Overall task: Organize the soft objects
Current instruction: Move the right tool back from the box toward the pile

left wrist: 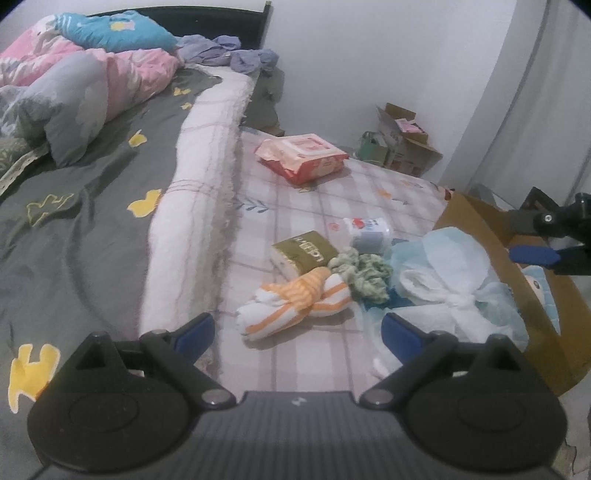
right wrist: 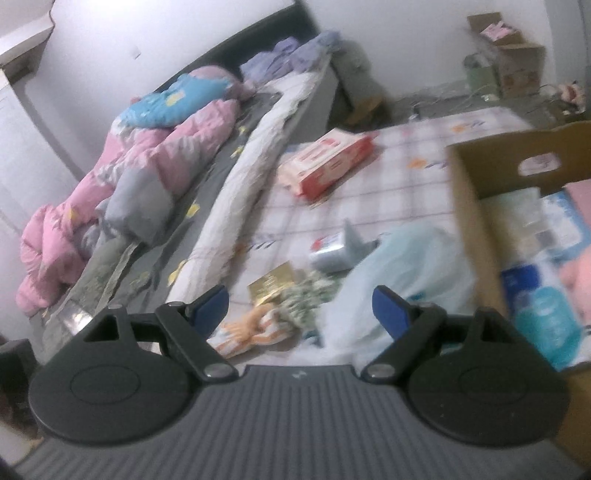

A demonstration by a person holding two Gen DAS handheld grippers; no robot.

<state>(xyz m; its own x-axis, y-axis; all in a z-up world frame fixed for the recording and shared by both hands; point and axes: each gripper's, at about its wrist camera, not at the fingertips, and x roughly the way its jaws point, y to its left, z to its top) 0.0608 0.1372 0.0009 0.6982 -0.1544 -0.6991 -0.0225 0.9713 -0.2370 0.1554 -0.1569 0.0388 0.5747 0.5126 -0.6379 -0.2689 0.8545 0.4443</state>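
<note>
At the far left, a crumpled pink quilt (left wrist: pixel 66 70) is lying in a heap on the grey bedsheet (left wrist: pixel 92 206), with a blue pillow (left wrist: pixel 114 31) sitting behind it and a purple garment (left wrist: pixel 229 53) bunching up at the far end of the bed. A white padded edge (left wrist: pixel 199 177) is running along the bed's right side, and beside it a lower checked mattress (left wrist: pixel 295 206) is spreading out to the right.

The left gripper (left wrist: pixel 297 326) is hovering near the close end of that mattress with its jaws standing released and wide apart, nothing between the blue pads. Just beyond it, an orange-striped cloth bundle (left wrist: pixel 295 306) is lying on the checked surface. Behind that bundle a brown tissue pack (left wrist: pixel 303 251) is resting, and a green knitted cloth (left wrist: pixel 364 271) is touching the bundle on its right. Farther off, a red wet-wipes pack (left wrist: pixel 303 157) is sitting alone, well apart from the rest. A small white and blue pack (left wrist: pixel 367 232) is lying just beyond the green cloth.

To the right, a pale blue plastic bag (left wrist: pixel 450 273) with white cloth is slumping against a cardboard box (right wrist: pixel 476 206), which is holding blue and pink packets. The right gripper (right wrist: pixel 301 304) is hanging over the bundle and bag, its jaws released and empty; its view is blurring. Far right, small cartons (left wrist: pixel 402 142) are standing against the wall.
</note>
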